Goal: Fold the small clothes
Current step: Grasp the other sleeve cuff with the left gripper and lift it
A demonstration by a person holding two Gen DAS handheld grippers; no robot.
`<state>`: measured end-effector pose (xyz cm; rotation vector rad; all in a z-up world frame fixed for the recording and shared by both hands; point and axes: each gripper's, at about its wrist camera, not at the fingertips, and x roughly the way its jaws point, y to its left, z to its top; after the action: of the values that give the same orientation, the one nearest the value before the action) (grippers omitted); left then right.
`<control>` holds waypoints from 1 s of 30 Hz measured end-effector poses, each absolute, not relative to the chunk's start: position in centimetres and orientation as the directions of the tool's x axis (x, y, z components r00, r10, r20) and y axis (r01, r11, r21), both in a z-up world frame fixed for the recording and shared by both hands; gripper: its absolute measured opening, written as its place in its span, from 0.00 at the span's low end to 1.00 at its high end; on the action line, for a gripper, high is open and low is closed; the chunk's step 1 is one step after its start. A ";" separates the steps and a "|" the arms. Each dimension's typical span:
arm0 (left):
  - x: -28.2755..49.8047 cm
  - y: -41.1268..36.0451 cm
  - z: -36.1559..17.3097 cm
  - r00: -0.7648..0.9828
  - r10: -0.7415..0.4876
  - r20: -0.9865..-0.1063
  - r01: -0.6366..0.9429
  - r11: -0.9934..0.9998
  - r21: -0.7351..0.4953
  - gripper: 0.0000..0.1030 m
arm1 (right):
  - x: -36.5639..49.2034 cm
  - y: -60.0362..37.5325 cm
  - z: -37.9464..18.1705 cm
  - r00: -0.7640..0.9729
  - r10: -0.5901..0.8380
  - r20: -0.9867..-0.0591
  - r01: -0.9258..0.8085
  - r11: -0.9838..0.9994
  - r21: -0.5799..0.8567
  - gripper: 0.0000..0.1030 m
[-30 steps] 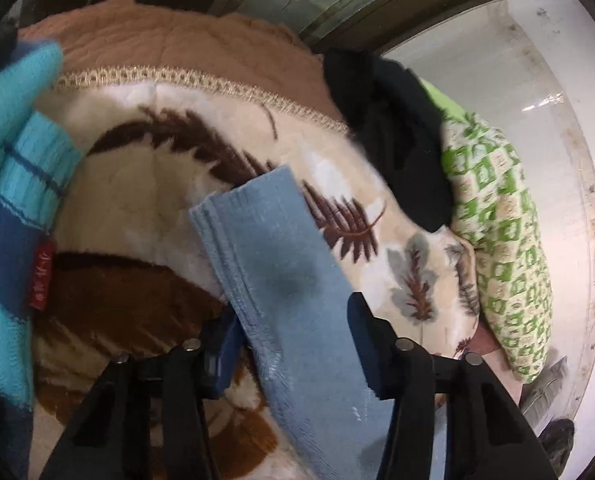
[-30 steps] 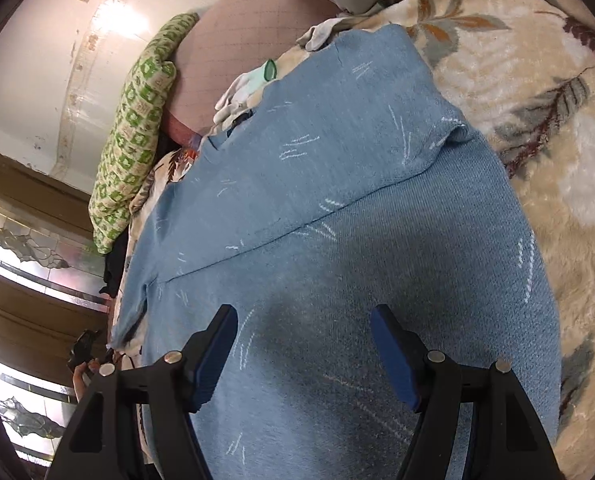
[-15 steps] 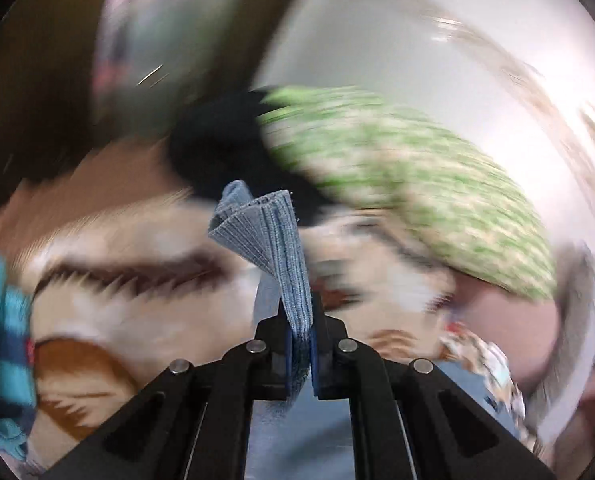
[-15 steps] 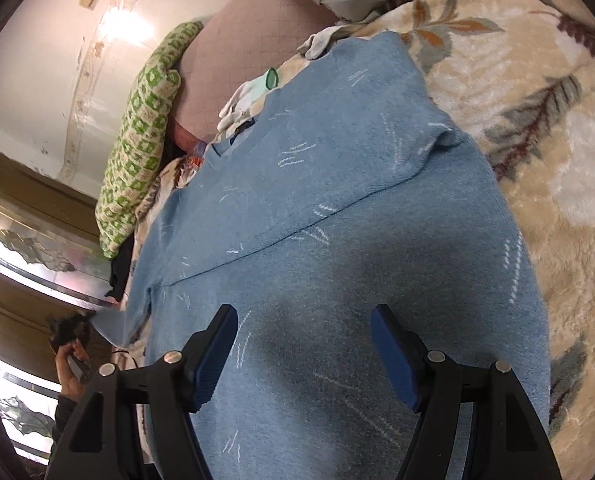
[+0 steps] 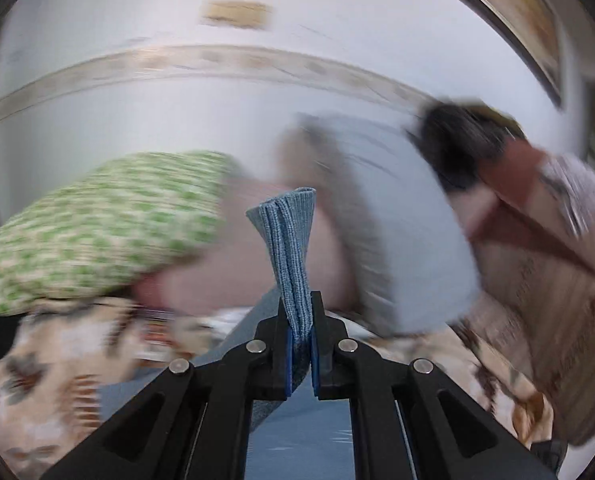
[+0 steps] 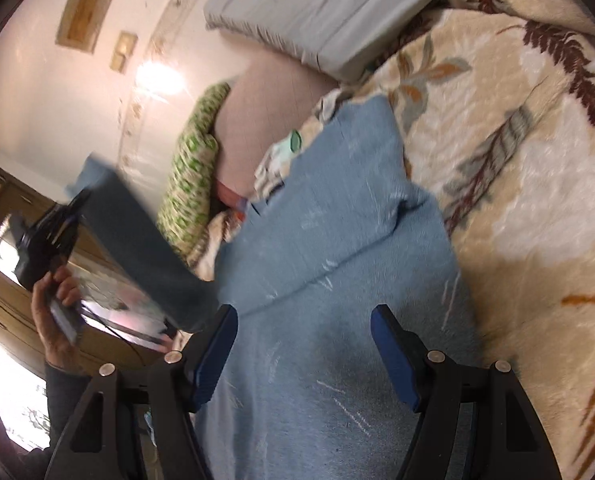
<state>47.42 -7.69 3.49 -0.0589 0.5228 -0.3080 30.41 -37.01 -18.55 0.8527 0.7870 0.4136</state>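
- Now the left gripper [image 5: 300, 344] is clenched on the ribbed cuff of the light blue knitted sweater's sleeve [image 5: 289, 240]; a second ago its jaws stood apart around that sleeve as it lay flat on the bedspread.
- In the right wrist view the same gripper, held in a person's hand [image 6: 55, 312], appears at the left of the frame, and the sleeve runs from it in a raised band down to the garment's shoulder.
- The light blue knitted sweater [image 6: 337, 280] lies spread across the cream leaf-patterned plush blanket [image 6: 517, 160], filling the lower centre of the frame.
- The right gripper [image 6: 303, 356] hangs over the sweater's body with its jaws wide and released, nothing between the blue pads.
- Judged from this, the sleeve fold is under way: the lifted sleeve likely needs carrying across the body and laying flat.
- The green-and-white checked pillow [image 5: 97, 224] sits at the left of the left wrist view, blurred.
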 end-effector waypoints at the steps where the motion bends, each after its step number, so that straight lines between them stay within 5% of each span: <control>1: 47.7 -9.7 2.3 0.803 -0.325 -0.499 0.294 0.945 -0.142 0.06 | 30.3 -37.4 -18.5 0.659 0.610 -0.440 -0.018 0.598 0.801 0.70; 10: 49.6 -23.2 -15.4 0.562 -0.339 -0.755 0.366 0.920 -0.141 0.06 | 29.5 -41.5 -19.5 0.722 0.555 -0.414 0.070 0.536 0.841 0.70; 14: 48.8 -24.5 -19.4 0.442 -0.323 -0.837 0.407 0.904 -0.134 0.09 | 29.6 -42.5 -20.4 0.735 0.524 -0.430 0.120 0.523 0.844 0.73; 16: 48.2 -23.8 -18.8 0.410 -0.333 -0.849 0.427 0.893 -0.144 0.45 | 29.6 -43.0 -20.7 0.744 0.503 -0.439 0.146 0.519 0.842 0.78; 18: 47.3 -21.9 -16.5 0.428 -0.363 -0.828 0.430 0.887 -0.166 0.64 | 29.7 -43.3 -21.3 0.744 0.491 -0.454 0.174 0.514 0.840 0.79; 23: 43.7 -12.6 -10.8 0.532 -0.423 -0.733 0.394 0.890 -0.228 0.75 | 30.0 -42.9 -21.2 0.747 0.470 -0.470 0.184 0.533 0.826 0.81; 27: 42.0 -1.0 -11.1 0.654 -0.211 -0.727 0.153 0.977 -0.146 0.80 | 31.7 -41.6 -20.9 0.719 0.504 -0.479 0.206 0.503 0.839 0.83; 30: 42.8 6.3 -13.9 0.614 -0.120 -0.780 -0.056 0.979 -0.195 0.80 | 35.5 -40.2 -20.0 0.674 0.559 -0.482 0.199 0.491 0.848 0.83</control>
<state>42.75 6.33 -13.86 -0.2083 0.9107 -0.0373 35.55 -40.17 -20.05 1.0643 0.8371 0.2527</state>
